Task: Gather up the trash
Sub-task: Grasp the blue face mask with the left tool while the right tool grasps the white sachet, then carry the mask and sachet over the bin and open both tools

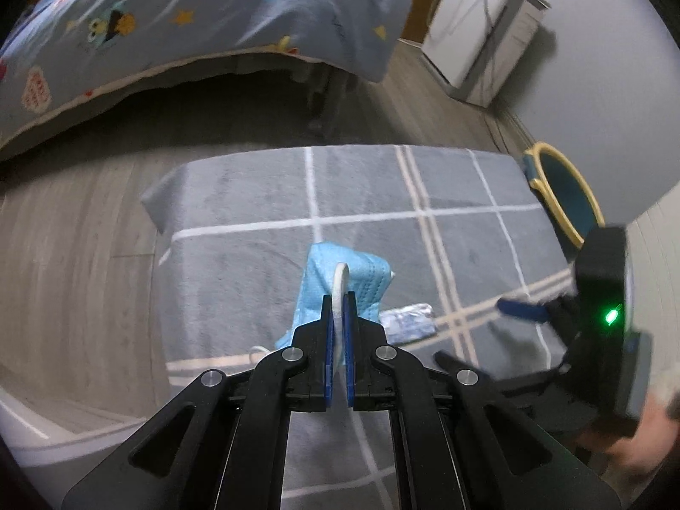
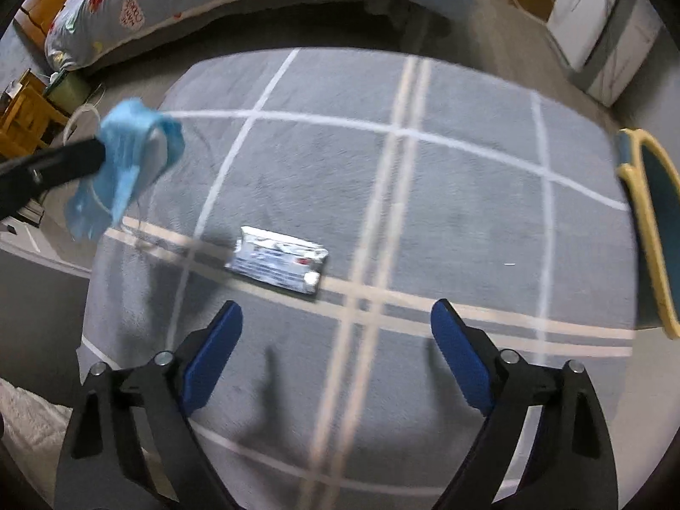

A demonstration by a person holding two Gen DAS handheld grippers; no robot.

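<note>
Clamped tight on a crumpled blue face mask (image 1: 340, 287), the left gripper (image 1: 338, 297) pinches the mask's white ear loop and folded edge between its blue pads, and the mask hangs lifted above the grey rug (image 1: 238, 263). From the right wrist view the same mask (image 2: 123, 170) dangles from the tip of the left gripper's black finger at the far left, clear of the rug (image 2: 467, 195), with its thin loop trailing down. Further right, a silver foil wrapper (image 2: 278, 261) lies flat on the rug across one of the pale checked stripes; it carries blue print and a small red mark, but the lettering is too blurred to read. In the left wrist view that wrapper (image 1: 406, 323) shows just to the right of the mask. The right gripper (image 2: 335, 318) hovers above the rug just short of the wrapper, its jaws spread wide with nothing between them. At the far right a teal bin with a yellow rim (image 2: 654, 229) stands at the rug's edge. Behind, a bed with a cartoon-printed blue quilt (image 1: 191, 25) spans the top, and a white appliance (image 1: 484, 29) stands against the wall.
</note>
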